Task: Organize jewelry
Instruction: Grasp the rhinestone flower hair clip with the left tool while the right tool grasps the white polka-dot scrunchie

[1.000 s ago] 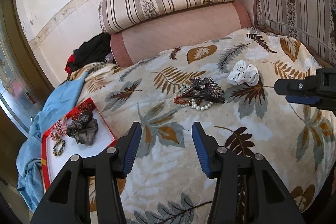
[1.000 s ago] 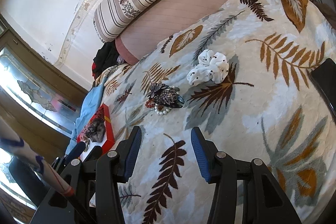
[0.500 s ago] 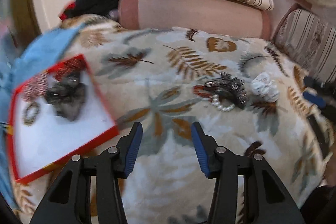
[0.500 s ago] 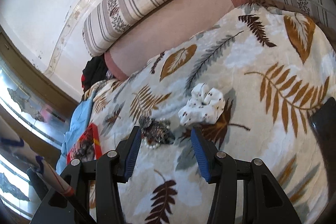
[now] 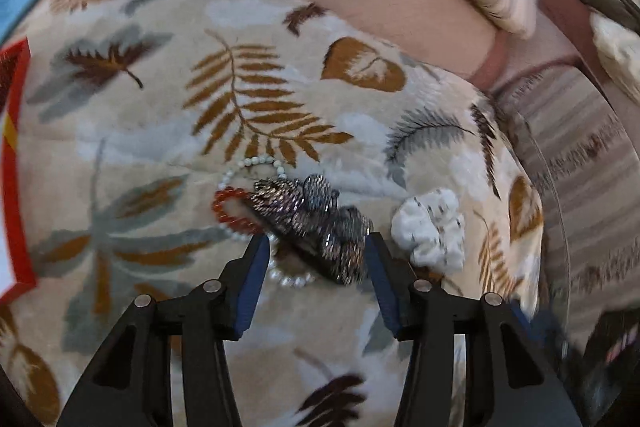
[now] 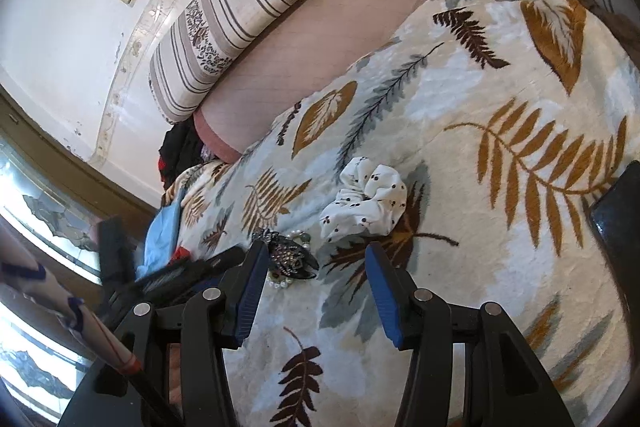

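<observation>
Now my left tongs [image 5: 314,253] spread, straddling dark beaded hair clip [image 5: 316,223] atop pearl bracelet [image 5: 256,167] on leaf-patterned blanket [image 5: 160,131]; right tongs [image 6: 316,267] spread, empty; risk: snagging red bead bracelet [image 5: 234,211] too.

My left view is blurred, mostly at the edges. The red tray [image 5: 12,163] is cut by the left border, so I cannot see inside. The sparkly hair clip [image 5: 316,223] covers part of the pearl bracelet [image 5: 256,163] and the red bead bracelet [image 5: 232,211]. In my right view, my finger [image 6: 252,287] hides part of the clip.
</observation>
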The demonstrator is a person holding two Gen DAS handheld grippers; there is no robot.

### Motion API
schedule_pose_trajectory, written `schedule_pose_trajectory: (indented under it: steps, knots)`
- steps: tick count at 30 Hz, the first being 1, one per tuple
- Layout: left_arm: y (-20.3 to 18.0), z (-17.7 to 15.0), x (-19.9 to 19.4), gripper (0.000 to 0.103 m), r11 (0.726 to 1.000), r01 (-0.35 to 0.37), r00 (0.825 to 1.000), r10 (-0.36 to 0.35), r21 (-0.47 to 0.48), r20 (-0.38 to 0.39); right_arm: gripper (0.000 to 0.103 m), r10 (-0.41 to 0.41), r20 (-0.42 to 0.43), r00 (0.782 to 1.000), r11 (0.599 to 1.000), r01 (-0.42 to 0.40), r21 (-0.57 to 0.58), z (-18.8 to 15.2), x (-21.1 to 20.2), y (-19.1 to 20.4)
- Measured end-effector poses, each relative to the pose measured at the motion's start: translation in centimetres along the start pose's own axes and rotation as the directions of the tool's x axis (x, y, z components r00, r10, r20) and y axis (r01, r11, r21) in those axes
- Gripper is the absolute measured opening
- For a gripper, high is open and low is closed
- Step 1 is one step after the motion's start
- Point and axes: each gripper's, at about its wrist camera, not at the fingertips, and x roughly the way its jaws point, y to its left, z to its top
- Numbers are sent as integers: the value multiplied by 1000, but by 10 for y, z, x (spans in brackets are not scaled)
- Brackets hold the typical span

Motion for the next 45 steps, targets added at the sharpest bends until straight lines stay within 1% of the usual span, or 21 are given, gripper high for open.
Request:
schedule_pose_trajectory:
  steps: [2,4,9,11,14,16,17,19,21,23,26,30,32,34,36,39,42,43,44,45]
  knots:
    - [0,5,8,51,999,-5,1000,4,-49,-7,55,13,-2,1000,1000,-13,-5,0,-1,1]
    - [-2,9,17,60,994,-26,1000,25,-102,-6,56,26,-3,1000,1000,-26,-5,0,-2,1]
    - [-13,18,34,68,988,-101,995,100,-116,-19,56,61,-18,998,998,-61,6,0,-3,-1]
    - [-14,18,43,69,980,-160,987,156,-117,-40,56,65,-15,998,998,-65,10,1,-5,-3]
    - [-10,16,53,68,975,-202,979,198,-97,-55,56,64,-9,998,998,-64,25,3,-7,-8]
    - [-8,13,54,61,973,-218,976,216,-71,-39,56,61,1,998,997,-61,45,5,-9,-14]
    - [-5,11,52,59,975,-212,977,210,-68,-31,57,61,1,998,997,-61,50,6,-10,-15]
    - [-1,9,48,52,978,-197,980,196,-63,-21,57,58,7,998,996,-58,63,7,-11,-18]
    - [5,6,39,50,982,-175,985,175,-66,-12,57,51,12,999,996,-52,67,9,-11,-19]
    - [9,2,30,49,984,-163,987,163,-67,1,57,36,16,999,997,-37,70,10,-11,-20]
    - [18,-5,8,49,991,-124,992,126,-58,25,57,6,19,1000,997,-8,77,12,-8,-23]
    - [29,-17,-22,48,996,-91,994,92,-19,58,66,-48,8,999,995,47,86,17,6,-25]
    - [37,-25,-39,48,997,-71,994,70,17,79,66,-56,-15,998,993,57,102,21,19,-28]
    - [44,-33,-54,48,997,-65,993,59,53,101,66,-81,-31,996,990,84,117,24,33,-32]
    - [52,-42,-66,48,994,-74,991,64,86,120,66,-101,-53,994,987,106,121,27,47,-35]
    - [64,-56,-74,48,986,-105,987,87,129,138,66,-150,-82,985,979,159,123,30,69,-39]
    - [69,-66,-73,48,980,-115,983,90,161,158,66,-171,-97,981,977,181,110,30,86,-39]
    - [69,-68,-71,48,977,-123,981,92,173,173,65,-180,-102,978,977,190,98,28,91,-37]
    - [69,-68,-69,48,974,-132,977,97,184,188,61,-181,-108,977,977,191,90,27,95,-36]
    - [69,-69,-67,48,971,-140,974,101,194,200,42,-182,-119,976,978,192,77,25,101,-35]
